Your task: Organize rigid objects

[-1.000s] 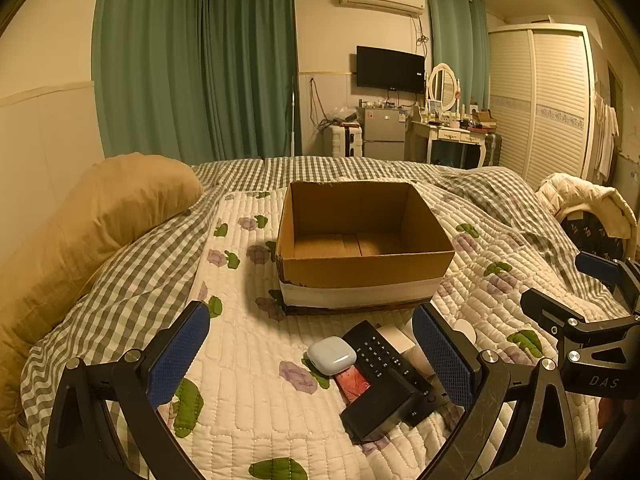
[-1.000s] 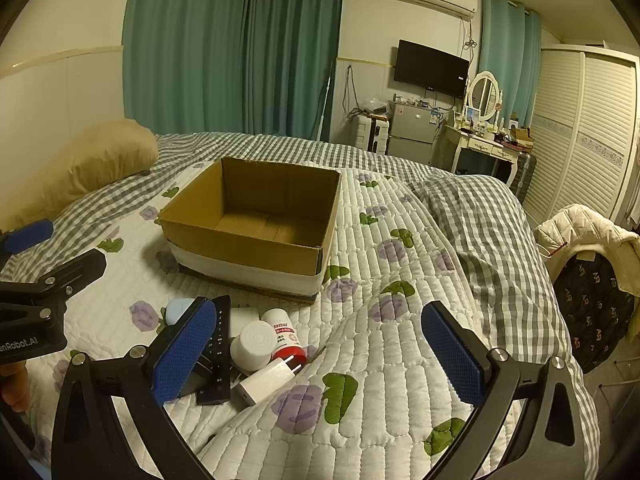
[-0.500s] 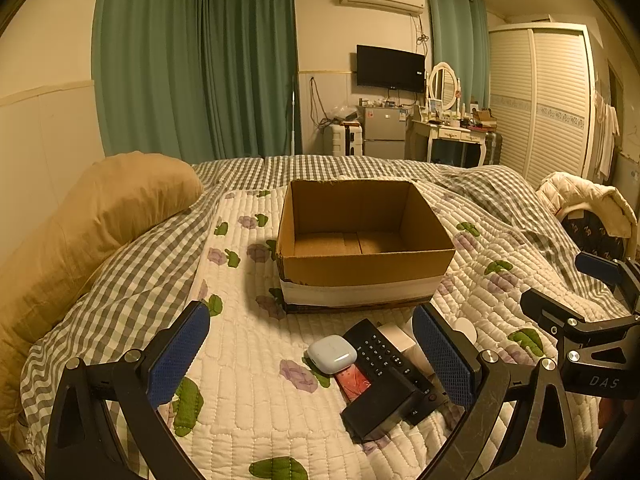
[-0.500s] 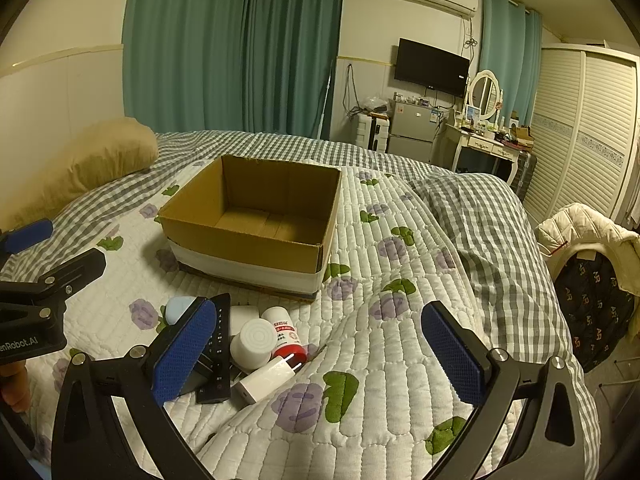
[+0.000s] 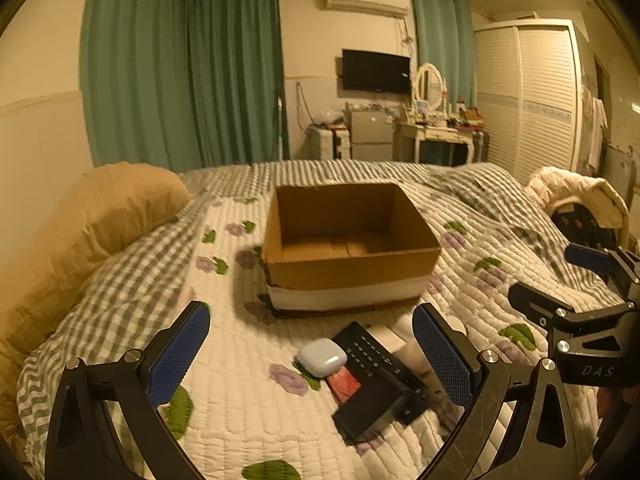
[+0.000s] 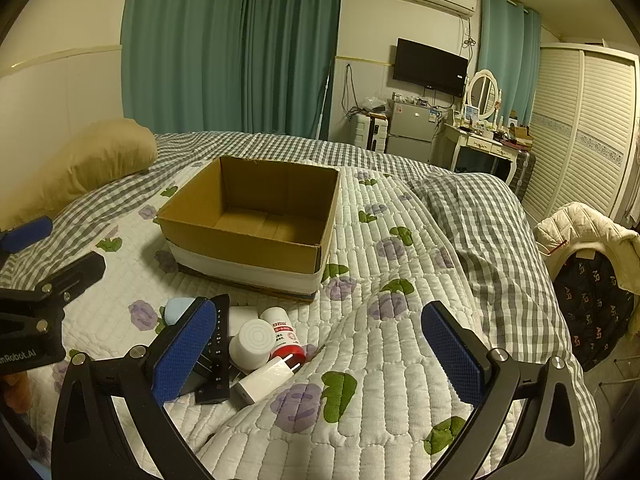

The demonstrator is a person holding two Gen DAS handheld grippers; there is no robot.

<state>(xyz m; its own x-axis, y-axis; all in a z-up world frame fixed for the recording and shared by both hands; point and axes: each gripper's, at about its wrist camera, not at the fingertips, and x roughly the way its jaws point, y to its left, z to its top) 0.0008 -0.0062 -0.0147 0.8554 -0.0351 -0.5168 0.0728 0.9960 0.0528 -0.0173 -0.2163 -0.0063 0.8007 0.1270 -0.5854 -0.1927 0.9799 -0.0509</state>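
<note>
An open cardboard box (image 5: pixel 348 236) (image 6: pixel 256 216) stands empty on the quilted bed. In front of it lies a pile: a pale blue earbud case (image 5: pixel 322 357) (image 6: pixel 178 310), a black remote (image 5: pixel 380 360) (image 6: pixel 218 348), a black box (image 5: pixel 370 408), a red flat item (image 5: pixel 344 382), a white jar (image 6: pixel 251 344), a red-capped bottle (image 6: pixel 282 334) and a white charger (image 6: pixel 266 378). My left gripper (image 5: pixel 312 356) is open and empty, just short of the pile. My right gripper (image 6: pixel 316 356) is open and empty, to the pile's right.
A tan pillow (image 5: pixel 100 220) (image 6: pixel 84 164) lies at the left of the bed. A checked blanket (image 6: pixel 480 216) is bunched on the right. A chair with a cream jacket (image 6: pixel 588 236) stands off the bed's right side. Curtains, a wardrobe and a dresser are far behind.
The left wrist view has shifted slightly, with the box and pile sitting a little lower and closer. The right gripper has not visibly moved. Both stay open.
</note>
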